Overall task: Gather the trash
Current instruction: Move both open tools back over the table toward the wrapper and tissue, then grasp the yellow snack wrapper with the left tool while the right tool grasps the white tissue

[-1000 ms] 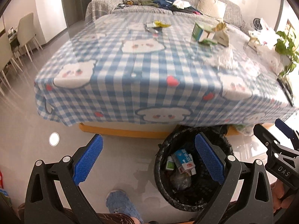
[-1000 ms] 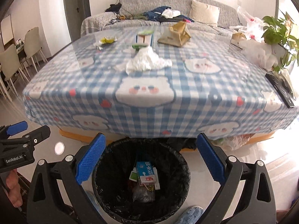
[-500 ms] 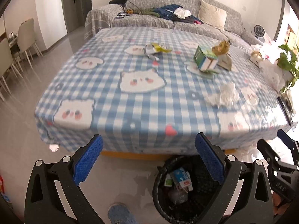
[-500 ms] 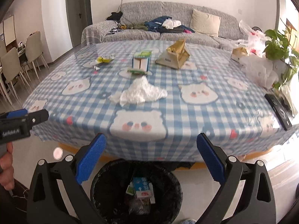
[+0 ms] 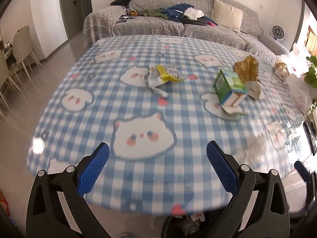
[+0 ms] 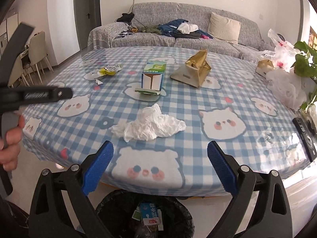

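A crumpled white tissue (image 6: 149, 124) lies on the blue checked table (image 6: 198, 103), just beyond my open right gripper (image 6: 160, 159). Further back are a green and white carton (image 6: 153, 76) (image 5: 227, 87), a gold paper bag (image 6: 195, 69) (image 5: 246, 68) and a yellow wrapper (image 6: 110, 70) (image 5: 166, 75). A black-lined trash bin (image 6: 144, 216) with cartons in it stands under the table's near edge, below the right gripper. My left gripper (image 5: 157, 163) is open and empty over the near left part of the table; in the right wrist view its body (image 6: 35, 95) shows at the left, held by a hand.
White plastic bags (image 6: 287, 87) and a green plant (image 6: 306, 65) crowd the table's right edge, with a black remote (image 6: 306, 136) near the corner. A grey sofa (image 6: 178, 31) with clothes stands behind the table. Chairs (image 5: 21, 47) stand at the far left.
Both grippers have risen from bin level to above the table's near edge and moved forward. The bin has dropped to the bottom of both views. Both stay open.
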A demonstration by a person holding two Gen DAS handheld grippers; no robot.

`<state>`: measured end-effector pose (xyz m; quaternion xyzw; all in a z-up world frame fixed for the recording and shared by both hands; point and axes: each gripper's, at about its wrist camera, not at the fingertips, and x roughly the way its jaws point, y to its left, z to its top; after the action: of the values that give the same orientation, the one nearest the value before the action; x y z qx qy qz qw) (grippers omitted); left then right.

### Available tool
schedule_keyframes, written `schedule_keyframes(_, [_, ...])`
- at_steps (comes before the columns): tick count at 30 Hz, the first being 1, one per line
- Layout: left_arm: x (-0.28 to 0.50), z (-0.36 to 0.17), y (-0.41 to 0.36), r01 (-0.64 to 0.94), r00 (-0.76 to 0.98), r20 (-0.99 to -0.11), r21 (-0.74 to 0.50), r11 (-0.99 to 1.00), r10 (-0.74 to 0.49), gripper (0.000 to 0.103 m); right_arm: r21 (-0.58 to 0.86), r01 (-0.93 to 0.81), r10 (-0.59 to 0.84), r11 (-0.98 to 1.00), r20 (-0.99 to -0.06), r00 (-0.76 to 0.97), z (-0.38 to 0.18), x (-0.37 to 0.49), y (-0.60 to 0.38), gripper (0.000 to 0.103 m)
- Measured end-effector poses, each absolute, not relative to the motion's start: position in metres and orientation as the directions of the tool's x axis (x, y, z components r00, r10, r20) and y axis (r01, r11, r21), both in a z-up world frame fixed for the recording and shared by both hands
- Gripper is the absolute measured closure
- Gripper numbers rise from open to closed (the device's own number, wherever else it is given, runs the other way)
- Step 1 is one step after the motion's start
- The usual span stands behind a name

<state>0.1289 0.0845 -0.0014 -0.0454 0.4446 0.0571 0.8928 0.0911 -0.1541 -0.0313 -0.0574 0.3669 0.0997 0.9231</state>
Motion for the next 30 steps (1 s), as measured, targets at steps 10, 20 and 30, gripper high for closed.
schedule_keyframes(10, [0.201,-0.01,0.089,-0.153,0.578,-0.81,0.007,0.988,0.095,0.007,-0.003,-0.228,0.155,0.974,-0.723,0.673,-0.046,0.118,-0.147,0.021])
schedule_keyframes(20, [0.25,-0.018,0.106,-0.183,0.561,-0.824,-0.031,0.983,0.078,0.007,0.0,-0.245,0.164,0.97,-0.741,0.652,-0.055,0.138,-0.136,0.027])
schedule_keyframes(30, [0.304,-0.022,0.104,-0.2,0.548,-0.831,-0.021,0.98,0.094,0.008,-0.005,-0.261,0.167,0.965,-0.755,0.634,-0.066,0.158,-0.133,0.031])
